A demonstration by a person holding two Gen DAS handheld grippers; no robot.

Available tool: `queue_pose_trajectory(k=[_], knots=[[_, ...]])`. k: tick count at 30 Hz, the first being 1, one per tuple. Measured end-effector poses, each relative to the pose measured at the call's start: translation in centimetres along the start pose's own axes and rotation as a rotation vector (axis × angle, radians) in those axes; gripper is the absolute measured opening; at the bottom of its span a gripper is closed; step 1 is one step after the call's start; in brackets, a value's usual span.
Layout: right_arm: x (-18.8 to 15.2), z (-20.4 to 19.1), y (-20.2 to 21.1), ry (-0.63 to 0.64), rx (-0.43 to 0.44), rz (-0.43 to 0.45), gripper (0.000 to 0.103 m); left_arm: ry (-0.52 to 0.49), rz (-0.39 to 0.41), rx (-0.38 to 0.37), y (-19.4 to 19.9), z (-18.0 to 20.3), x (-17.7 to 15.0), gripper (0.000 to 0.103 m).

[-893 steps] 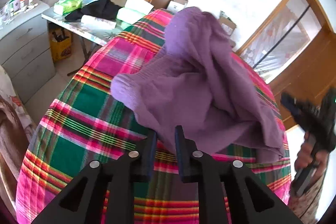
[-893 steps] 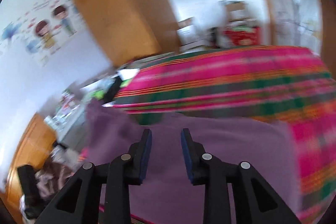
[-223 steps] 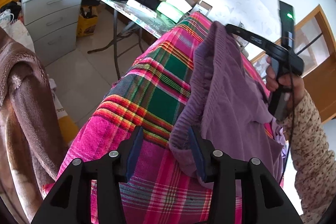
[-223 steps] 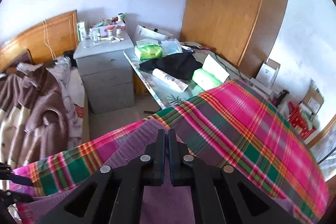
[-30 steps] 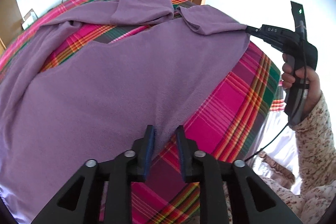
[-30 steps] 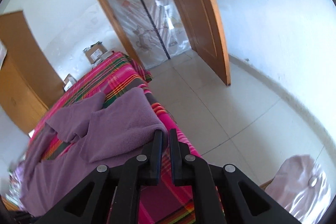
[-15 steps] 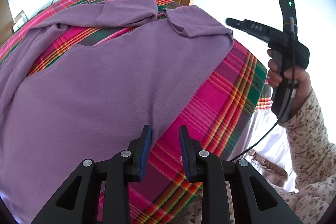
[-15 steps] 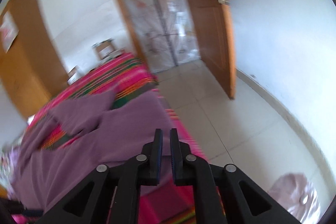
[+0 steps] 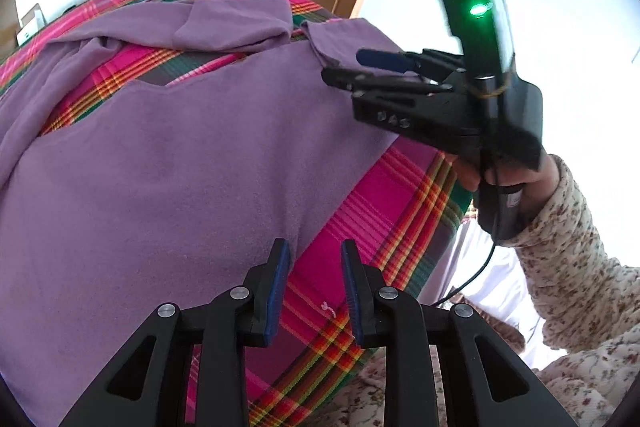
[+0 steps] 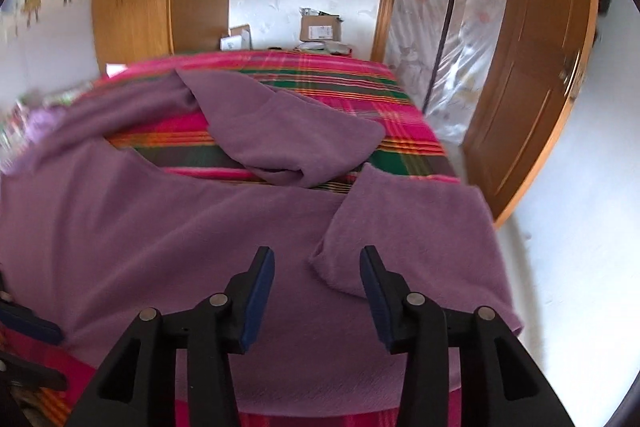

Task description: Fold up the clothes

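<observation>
Purple sweater (image 9: pixel 160 167) lying spread on plaid bedspread (image 9: pixel 380 211). Right gripper (image 10: pixel 316 267) jaws opening above it, gripping nothing. Left gripper (image 9: pixel 314 267) hovering apart, empty.

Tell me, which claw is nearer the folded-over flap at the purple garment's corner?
Right. The right claw hovers just over the flap, jaws opening, empty. The left claw sits back at the garment's near edge.

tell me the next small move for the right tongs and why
Probably lower the right tongs, now opening and empty, and close on the turned-back corner flap of the purple garment; it lies doubled over just ahead, so that edge isn't flat for folding.
</observation>
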State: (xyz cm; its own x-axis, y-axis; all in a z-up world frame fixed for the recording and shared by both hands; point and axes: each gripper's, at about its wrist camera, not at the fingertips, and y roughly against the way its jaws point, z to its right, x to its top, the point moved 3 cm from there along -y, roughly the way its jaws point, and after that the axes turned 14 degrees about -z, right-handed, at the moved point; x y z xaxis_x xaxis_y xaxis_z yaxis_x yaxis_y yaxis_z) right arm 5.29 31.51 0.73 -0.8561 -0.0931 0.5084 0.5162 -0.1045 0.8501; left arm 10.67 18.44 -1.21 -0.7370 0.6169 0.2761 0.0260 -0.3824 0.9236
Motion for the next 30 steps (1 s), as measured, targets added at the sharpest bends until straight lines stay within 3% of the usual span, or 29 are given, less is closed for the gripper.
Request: queue_pose_trajectory(k=[3,8,12,15,18,22,26,30], knots=[[-0.1,1.2,-0.7,-0.060,0.019,-0.033,0.036,0.003,0.021,-0.010,0.6,0.0,0.1,0.028],[-0.6,4.3,0.4,-0.172,-0.008,0.008,0.002,0.005,0.025,-0.027,0.9,0.2,0.1,0.029],[-1.0,7.4,1.6,-0.281,-0.025,0.047,0.002,0.004,0.014,-0.030,0.7,0.3,0.0,0.029],[-1.7,9.0,2.2,-0.320,0.055,0.062,0.002,0.003,0.008,-0.030,0.5,0.4,-0.1,0.029],[-1.7,7.5,2.3,-0.244,0.119,0.055,0.003,0.010,0.005,-0.026,0.4,0.3,0.0,0.029],[-1.2,4.9,1.9,-0.140,0.151,0.047,0.034,0.025,0.008,-0.020,0.4,0.1,0.2,0.029],[-0.5,2.7,1.2,-0.059,0.149,0.024,0.037,0.040,0.019,-0.020,0.6,-0.1,0.3,0.029],[-0.1,1.6,0.0,-0.002,0.063,-0.009,0.038,0.052,0.007,-0.021,0.2,-0.2,0.5,0.029]])
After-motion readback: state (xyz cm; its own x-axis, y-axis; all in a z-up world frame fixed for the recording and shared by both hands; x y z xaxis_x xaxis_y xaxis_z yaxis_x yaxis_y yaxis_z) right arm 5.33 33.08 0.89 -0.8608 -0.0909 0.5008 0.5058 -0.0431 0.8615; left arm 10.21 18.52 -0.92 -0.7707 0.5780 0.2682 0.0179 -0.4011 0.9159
